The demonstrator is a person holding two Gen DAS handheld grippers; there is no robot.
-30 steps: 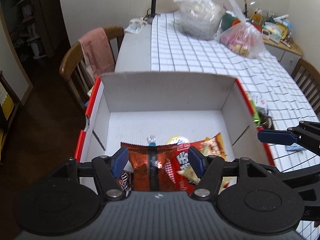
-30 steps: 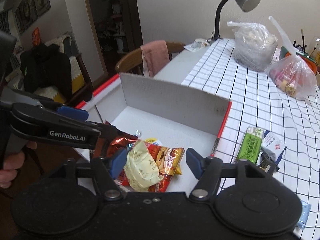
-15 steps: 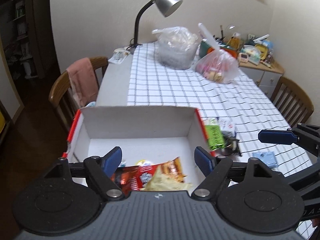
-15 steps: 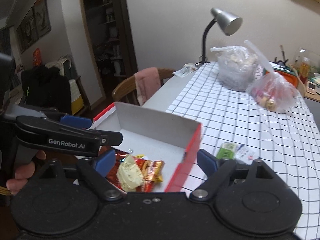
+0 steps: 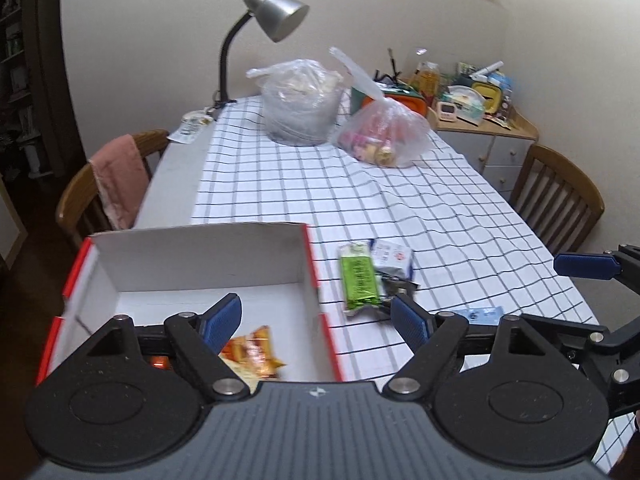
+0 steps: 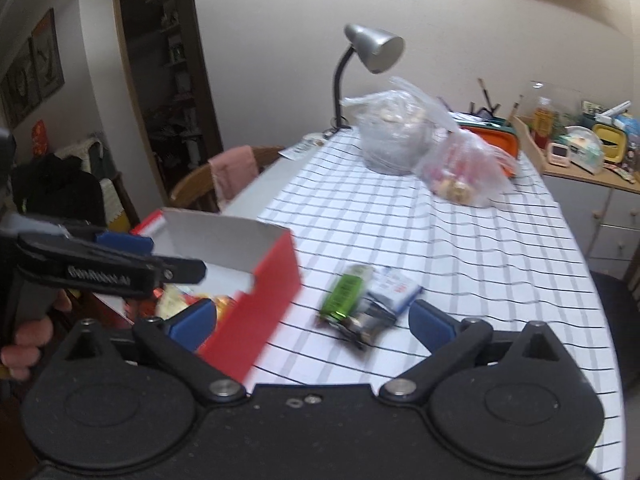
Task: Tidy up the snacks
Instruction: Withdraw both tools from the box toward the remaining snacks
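A red cardboard box with a white inside (image 5: 200,256) (image 6: 276,276) stands at the table's near left edge. Orange and yellow snack packets (image 5: 252,350) (image 6: 180,300) lie in it. Right of the box lie a green snack bar (image 5: 359,280) (image 6: 345,294), a white and blue packet (image 5: 390,256) (image 6: 396,288) and a dark wrapper (image 6: 366,326). A small blue packet (image 5: 478,314) lies nearer. My left gripper (image 5: 318,320) is open and empty above the box's right wall. My right gripper (image 6: 312,320) is open and empty above the green bar.
A checked cloth (image 5: 360,200) covers the table. Two filled plastic bags (image 5: 300,104) (image 5: 384,132) and a desk lamp (image 5: 272,24) stand at the far end. Wooden chairs stand left (image 5: 100,184) and right (image 5: 556,200). A cluttered sideboard (image 5: 472,116) is behind.
Both grippers have pulled back and up out of the box and swung right toward the loose snacks. Both have opened wider. The packets stay in the box.
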